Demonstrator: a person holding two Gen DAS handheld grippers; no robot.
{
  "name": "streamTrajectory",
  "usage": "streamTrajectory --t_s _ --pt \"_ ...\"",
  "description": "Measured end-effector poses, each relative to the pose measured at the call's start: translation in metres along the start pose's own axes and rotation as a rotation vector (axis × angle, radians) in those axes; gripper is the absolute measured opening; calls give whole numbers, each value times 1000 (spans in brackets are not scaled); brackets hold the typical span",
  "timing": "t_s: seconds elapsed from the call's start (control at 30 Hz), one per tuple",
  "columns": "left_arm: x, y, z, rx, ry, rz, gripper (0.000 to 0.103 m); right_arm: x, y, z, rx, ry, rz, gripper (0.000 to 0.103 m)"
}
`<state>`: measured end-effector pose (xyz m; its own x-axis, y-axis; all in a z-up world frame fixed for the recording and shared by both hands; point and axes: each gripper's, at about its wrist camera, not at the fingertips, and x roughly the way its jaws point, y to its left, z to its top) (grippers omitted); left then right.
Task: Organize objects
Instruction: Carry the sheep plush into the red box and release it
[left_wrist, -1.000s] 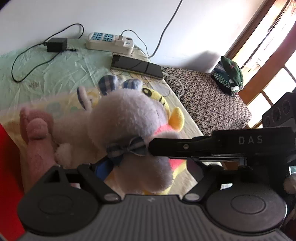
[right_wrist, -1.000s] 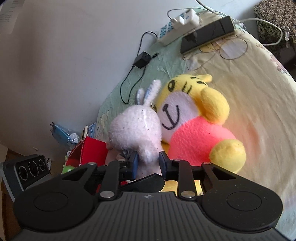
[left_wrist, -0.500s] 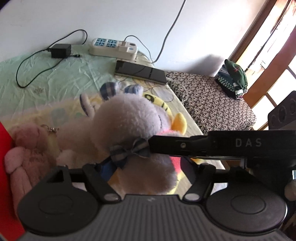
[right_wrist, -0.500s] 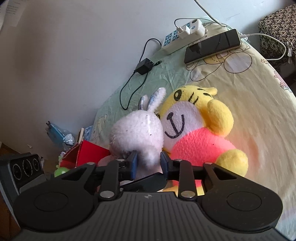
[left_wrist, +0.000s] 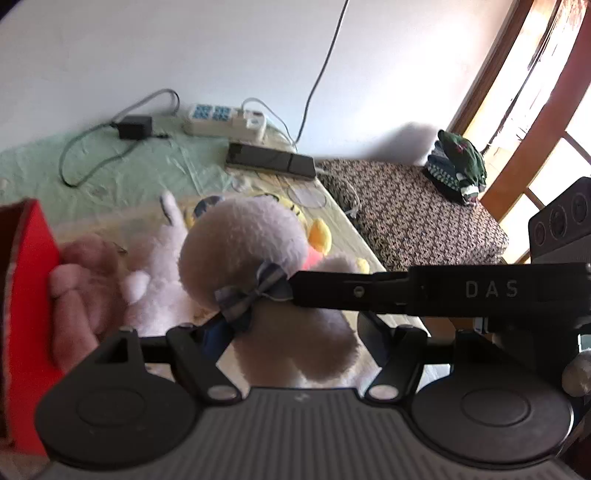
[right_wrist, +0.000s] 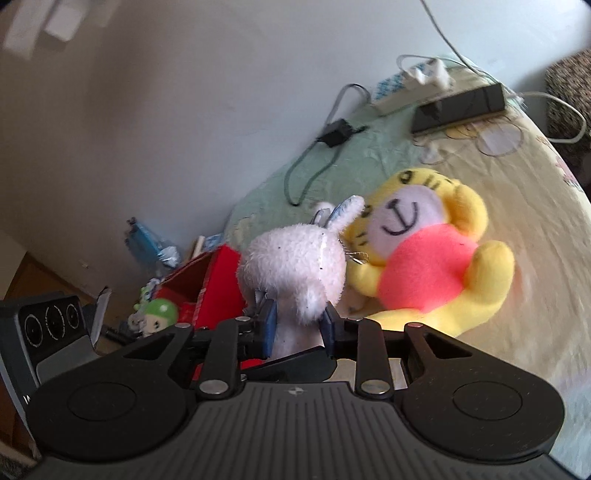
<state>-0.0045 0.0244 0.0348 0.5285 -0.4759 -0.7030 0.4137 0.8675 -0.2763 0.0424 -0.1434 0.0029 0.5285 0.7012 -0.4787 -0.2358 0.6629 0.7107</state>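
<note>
Both tools pinching plush: left tool (left_wrist: 291, 332) gripping bow-tie bear (left_wrist: 258, 266), right tool (right_wrist: 297, 325) squeezing white rabbit (right_wrist: 291, 273); shallow fur grips risking slipping before red box (right_wrist: 218, 280).

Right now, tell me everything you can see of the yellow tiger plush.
The yellow tiger plush is soft and fuzzy. It has a white face, a black stitched smile, black stripes on its forehead and cheek, a bright pink belly and stubby yellow arms. It lies on its back on the pale yellow sheet, head toward the phone. The white plush, clamped in the right gripper, overlaps its cheek; I cannot tell whether they touch.
</note>
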Motion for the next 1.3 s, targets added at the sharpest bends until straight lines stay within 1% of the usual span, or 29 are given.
streamTrajectory --t_s 0.17,0.37,0.53,0.67,0.83,1.03,1.2,1.3 --pt "-33 -5 -9 3 -72 57 70 -9 23 -8 -88 -29 63 29" --pt "-71 1 -17 -3 -142 139 70 0 48 -12 -118 -32 155 29" --pt "-94 20 -17 -9 -187 159 70 15 77 -14 -172 -41 178 29" --pt "-109 47 -16 1 -207 168 70 33 100 -18 -192 -47 181 29" --pt "-127 92 -16 13 -205 174 70 64 130 -28 -186 -49 182 30" --pt "-144 152 -22 2 -171 176 70 114 163 -42 -163 -29 162 30" --pt "-145 203 -30 -14 -112 186 70 156 177 -55 -118 -2 128 30" --pt "-137 230 -35 -33 -70 180 70 180 180 -62 -67 27 102 30"
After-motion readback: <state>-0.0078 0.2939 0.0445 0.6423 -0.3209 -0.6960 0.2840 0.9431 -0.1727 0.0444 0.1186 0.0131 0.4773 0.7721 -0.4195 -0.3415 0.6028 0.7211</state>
